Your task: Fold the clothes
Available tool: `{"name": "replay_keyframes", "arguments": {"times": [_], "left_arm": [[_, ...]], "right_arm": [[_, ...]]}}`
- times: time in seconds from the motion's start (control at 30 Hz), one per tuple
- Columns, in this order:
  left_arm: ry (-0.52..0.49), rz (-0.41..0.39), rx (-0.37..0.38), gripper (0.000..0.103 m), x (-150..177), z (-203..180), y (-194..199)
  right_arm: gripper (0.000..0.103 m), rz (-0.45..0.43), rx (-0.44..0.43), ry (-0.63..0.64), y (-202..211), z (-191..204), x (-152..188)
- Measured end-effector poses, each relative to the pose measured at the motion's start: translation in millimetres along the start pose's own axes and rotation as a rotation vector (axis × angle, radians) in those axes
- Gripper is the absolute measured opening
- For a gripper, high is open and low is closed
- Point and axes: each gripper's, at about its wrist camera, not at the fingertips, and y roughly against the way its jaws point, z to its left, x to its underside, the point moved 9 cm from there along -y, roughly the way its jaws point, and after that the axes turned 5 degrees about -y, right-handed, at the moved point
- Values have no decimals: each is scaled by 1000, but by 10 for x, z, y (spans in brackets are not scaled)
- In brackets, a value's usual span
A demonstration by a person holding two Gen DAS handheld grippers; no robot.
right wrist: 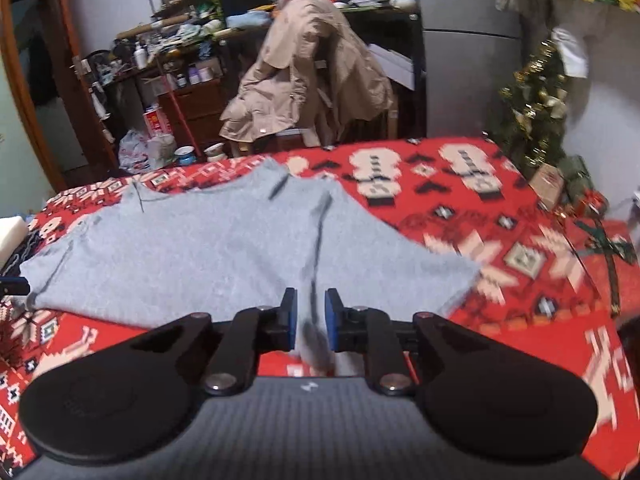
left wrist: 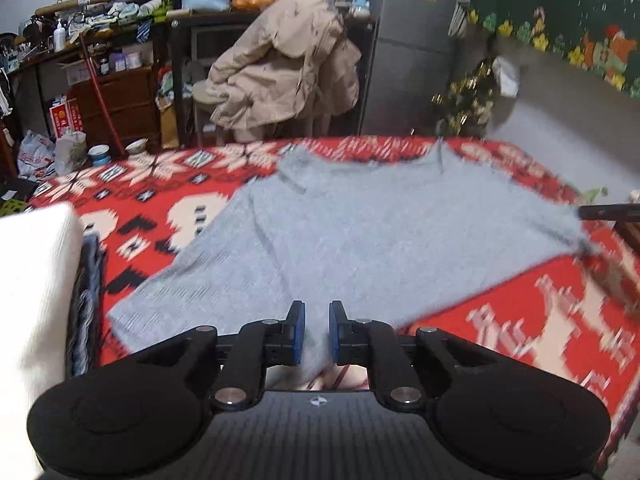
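Observation:
A grey knit top [left wrist: 360,232] lies spread on a bed with a red patterned blanket [left wrist: 540,320], neckline at the far side. In the left wrist view my left gripper [left wrist: 317,320] has its blue pads close together, and a fold of the top's near edge runs up between them. In the right wrist view the same grey top [right wrist: 200,248] stretches to the left. My right gripper [right wrist: 311,312] is shut on a pinch of its near edge where a dark seam runs. Both near corners are raised off the blanket.
A white folded cloth on a stack [left wrist: 36,300] sits at the bed's left edge. Beyond the bed stand a chair draped with a beige coat [left wrist: 288,68], cluttered shelves [left wrist: 100,40], a grey fridge [left wrist: 412,60] and a small decorated tree [right wrist: 536,100]. Gift boxes [right wrist: 576,188] lie at the blanket's far right.

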Motion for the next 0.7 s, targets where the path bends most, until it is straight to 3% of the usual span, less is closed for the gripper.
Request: {"name": "replay_keyframes", "arguments": {"times": [0.1, 0.27, 0.5, 0.53, 0.57, 0.7], "left_arm": [[-27, -15, 35, 17, -155, -153, -101], [-71, -1, 54, 17, -255, -297, -387], [-62, 38, 64, 17, -200, -278, -585], [-61, 42, 67, 17, -186, -273, -591], [-60, 46, 69, 17, -169, -266, -594], [-56, 62, 69, 17, -94, -245, -604]], "right_arm": [[25, 7, -12, 21, -238, 46, -307], [26, 54, 7, 93, -808, 76, -694], [26, 140, 7, 99, -1306, 15, -727], [23, 148, 10, 103, -1344, 6, -700], [1, 134, 16, 116, -1345, 8, -702], [2, 48, 42, 173, -1272, 47, -781]]}}
